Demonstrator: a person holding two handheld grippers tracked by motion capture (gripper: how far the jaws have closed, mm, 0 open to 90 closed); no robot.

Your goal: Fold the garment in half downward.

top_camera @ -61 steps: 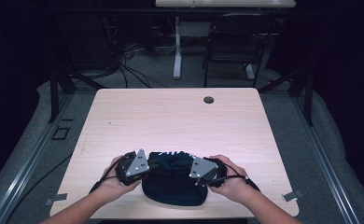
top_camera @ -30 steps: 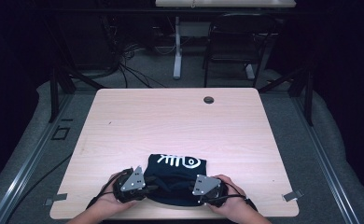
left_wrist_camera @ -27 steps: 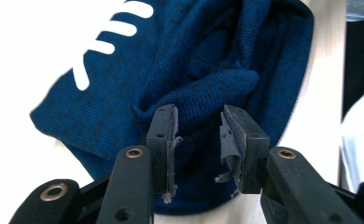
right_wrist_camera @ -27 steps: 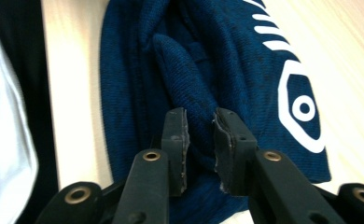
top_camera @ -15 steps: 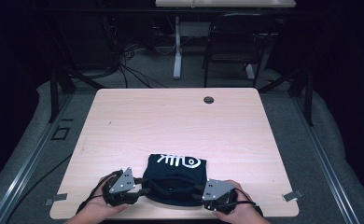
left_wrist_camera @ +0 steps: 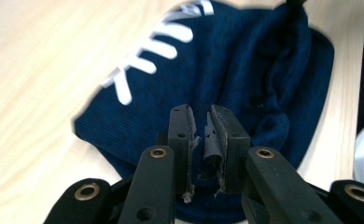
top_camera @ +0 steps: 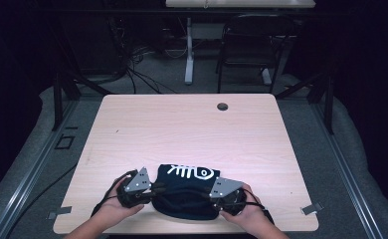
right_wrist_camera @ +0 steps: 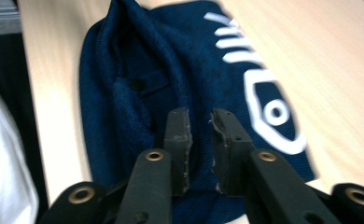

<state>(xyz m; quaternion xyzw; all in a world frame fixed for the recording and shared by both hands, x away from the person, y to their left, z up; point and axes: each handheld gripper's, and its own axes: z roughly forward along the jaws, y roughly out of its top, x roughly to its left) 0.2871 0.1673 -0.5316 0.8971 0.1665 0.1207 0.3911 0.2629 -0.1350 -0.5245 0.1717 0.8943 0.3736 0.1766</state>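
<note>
Dark navy knitted garment with a white fish-skeleton print (top_camera: 188, 186), folded into a compact bundle, lies on the light wood-grain table (top_camera: 182, 129) at the near edge, between the two hands. Its long axis runs left to right across the table, with the printed panel on the far side and the rumpled folds nearest the person.

Left gripper (left_wrist_camera: 202, 135): jaws have just been closing and stand nearly together, a narrow gap showing; whether cloth is pinched between the pads cannot be told. It sits at the bundle's left end, jaws pointing over the fabric.

Right gripper (right_wrist_camera: 199, 140): jaws likewise have just been closing, a small gap remaining, hovering over the fabric with no pinch evident. It sits at the right end.

Judgement: both grippers are equally near, one at each end, so any further fold or lift turns on taking the two ends together
</note>
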